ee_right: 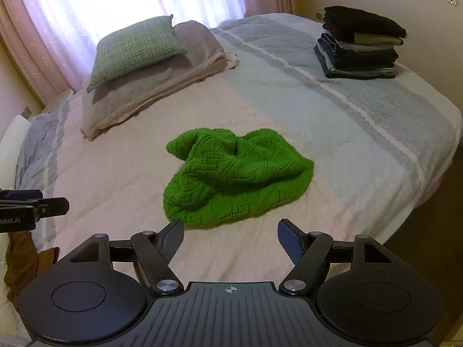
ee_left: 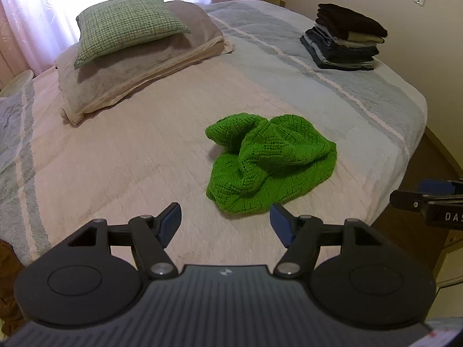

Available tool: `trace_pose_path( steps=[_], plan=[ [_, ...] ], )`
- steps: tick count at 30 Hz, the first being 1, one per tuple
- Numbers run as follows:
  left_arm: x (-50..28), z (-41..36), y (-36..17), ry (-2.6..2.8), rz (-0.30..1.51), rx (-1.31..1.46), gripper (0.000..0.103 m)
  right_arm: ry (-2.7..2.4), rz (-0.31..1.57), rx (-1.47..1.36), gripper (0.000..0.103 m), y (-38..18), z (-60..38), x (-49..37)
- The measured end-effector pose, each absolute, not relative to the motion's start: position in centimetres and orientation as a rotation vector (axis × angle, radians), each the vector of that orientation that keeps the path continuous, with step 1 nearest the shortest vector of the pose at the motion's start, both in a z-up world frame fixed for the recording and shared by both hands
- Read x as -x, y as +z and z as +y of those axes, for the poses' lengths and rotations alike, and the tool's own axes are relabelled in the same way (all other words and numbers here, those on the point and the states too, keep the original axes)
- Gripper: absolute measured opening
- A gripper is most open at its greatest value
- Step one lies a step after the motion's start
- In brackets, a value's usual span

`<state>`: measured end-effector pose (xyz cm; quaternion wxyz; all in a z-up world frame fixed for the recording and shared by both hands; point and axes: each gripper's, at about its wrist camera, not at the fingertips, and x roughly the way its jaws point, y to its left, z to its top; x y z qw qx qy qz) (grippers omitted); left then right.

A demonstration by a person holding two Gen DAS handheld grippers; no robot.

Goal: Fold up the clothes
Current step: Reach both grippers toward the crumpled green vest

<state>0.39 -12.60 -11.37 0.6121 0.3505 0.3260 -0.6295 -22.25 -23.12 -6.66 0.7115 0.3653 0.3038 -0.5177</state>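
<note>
The bed (ee_right: 376, 121), spread with a striped pink, grey and pale blue cover, carries everything. At its far right corner stands a stack of folded clothes (ee_right: 361, 49), dark pieces with a few pale ones between, so part of the folding looks done. What is left in view is the green knitted sweater (ee_right: 234, 179), lying crumpled in a heap near the middle of the bed's near side, not yet spread or folded. Brown cloth (ee_right: 20, 263) at the left edge may be another garment; I cannot tell.

On the far left of the bed a grey folded blanket (ee_right: 150, 86) lies with a green checked cushion (ee_right: 136, 49) on top, well apart from the sweater. Nothing stands between the sweater and either tool.

The left gripper (ee_left: 225, 225) has its fingers moderately apart and holds nothing, with the sweater's near hem just beyond. The right gripper (ee_right: 231, 238) has its fingers spread wide and empty, also just short of the hem.
</note>
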Motion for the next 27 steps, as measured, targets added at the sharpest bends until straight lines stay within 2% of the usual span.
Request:
trace_pose_path(
  steps=[15,27],
  plan=[
    [-1.6,-11.4,-12.0,-1.493,0.759,-0.819,0.065,-1.179,0.678,-0.817,0.069,-7.1,-21.1,21.0],
    [-4.4,-14.4,-15.5,-1.347,0.877,-0.771,0.067,-1.122,0.740,-0.806,0.069,-9.3,-26.6,22.0]
  ],
)
